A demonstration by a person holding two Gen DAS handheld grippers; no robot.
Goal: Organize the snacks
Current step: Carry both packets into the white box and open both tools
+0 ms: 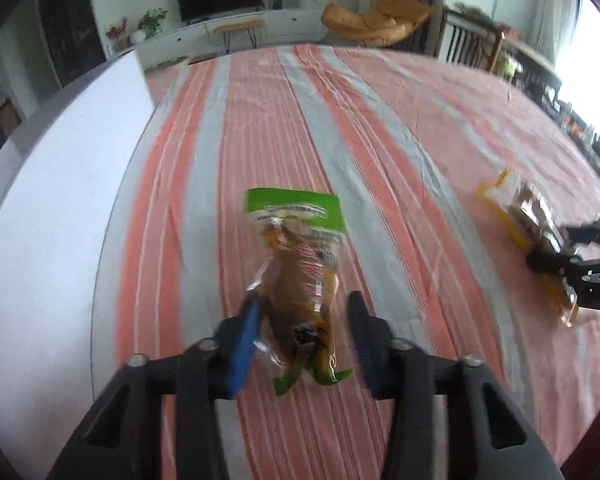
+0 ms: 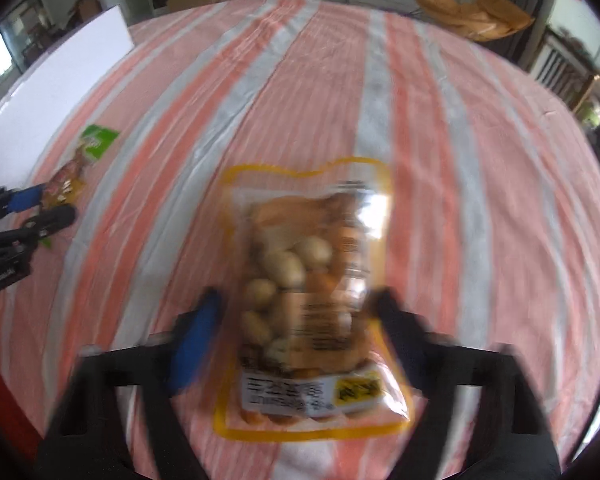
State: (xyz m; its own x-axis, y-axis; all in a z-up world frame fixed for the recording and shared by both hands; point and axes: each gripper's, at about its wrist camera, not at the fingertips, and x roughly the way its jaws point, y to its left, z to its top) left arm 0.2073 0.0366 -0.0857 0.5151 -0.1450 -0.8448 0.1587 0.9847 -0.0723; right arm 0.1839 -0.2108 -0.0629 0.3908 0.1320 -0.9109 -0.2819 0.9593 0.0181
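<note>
left gripper (image 1: pixel 302 312) over a striped pink-and-grey tablecloth (image 1: pixel 400 128), its jaws spread wide on either side of a green-topped snack pouch (image 1: pixel 300 272) that lies flat on the cloth between them; the blue-padded finger (image 1: pixel 246 344) sits close against the pouch's clear edge, though blur hides whether it touches, and the other finger stands clear of the pouch. right gripper (image 2: pixel 296 304) likewise spread wide, straddling a yellow-bordered snack pouch (image 2: pixel 312 300) of pale rounded pieces that lies flat on the cloth; whether either finger touches the film cannot be told through the motion blur, and neither pouch appears lifted. in the left wrist view the yellow-bordered pouch lies well to the right of the green-topped one, with the right gripper's black fingers around its near end. in the right wrist view the green-topped pouch lies far left, near a white board (image 2: pixel 56 80) along the cloth's left edge. an orange chair (image 1: pixel 376 20) stands beyond the table.
</note>
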